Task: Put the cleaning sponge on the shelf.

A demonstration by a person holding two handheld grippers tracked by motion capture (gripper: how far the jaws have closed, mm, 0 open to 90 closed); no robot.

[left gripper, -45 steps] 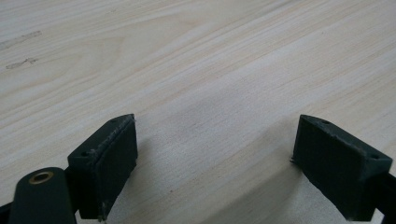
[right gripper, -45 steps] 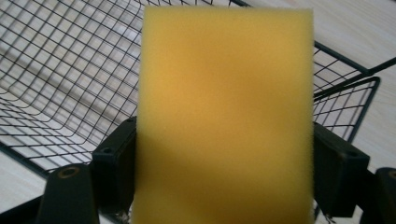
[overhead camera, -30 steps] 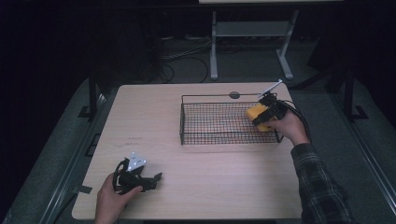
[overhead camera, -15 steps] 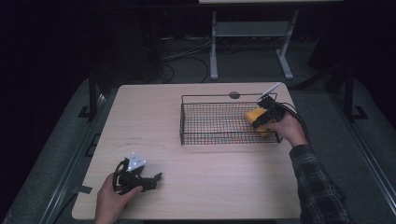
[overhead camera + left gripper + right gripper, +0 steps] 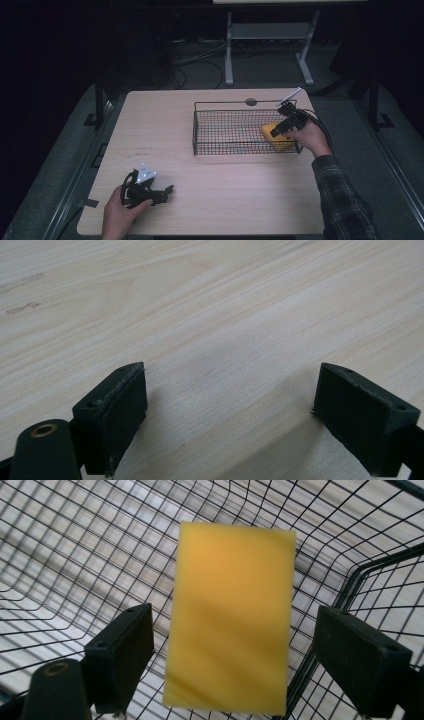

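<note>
Since the yellow sponge (image 5: 230,617) already sits inside the wire basket (image 5: 220,149), at its right-hand end, the main job looks basically done. The right gripper (image 5: 232,652) is above it w/ fingers (image 5: 120,655) apart; they've just been opening, and the sponge sits between them w/ a clear gap on both sides, so no pad presses on it. From the right gripper view it's hard to tell if the sponge lies flat on the mesh floor or is tipped against the basket's end wall; in the high view it looks a bit tilted. My read: release is made, what's left is pulling the right hand (image 5: 312,137) up and out w/o snagging the wire rim, maybe checking the sponge settles.

Left gripper (image 5: 162,192) is idle near the front left of the tabletop (image 5: 165,120), well apart from the basket, fingers (image 5: 117,410) wide apart over bare wood, nothing between them.

Surface: pale wood-grain tabletop w/ rounded corners, a couple of faint marks on the left part, a small dark round grommet (image 5: 251,102) just behind the basket. Room: dim, dark floor, cables (image 5: 197,57) trailing behind, a light metal stand (image 5: 267,45) w/ two legs beyond the far edge. Plaid sleeve (image 5: 345,200) on the person's right arm.
</note>
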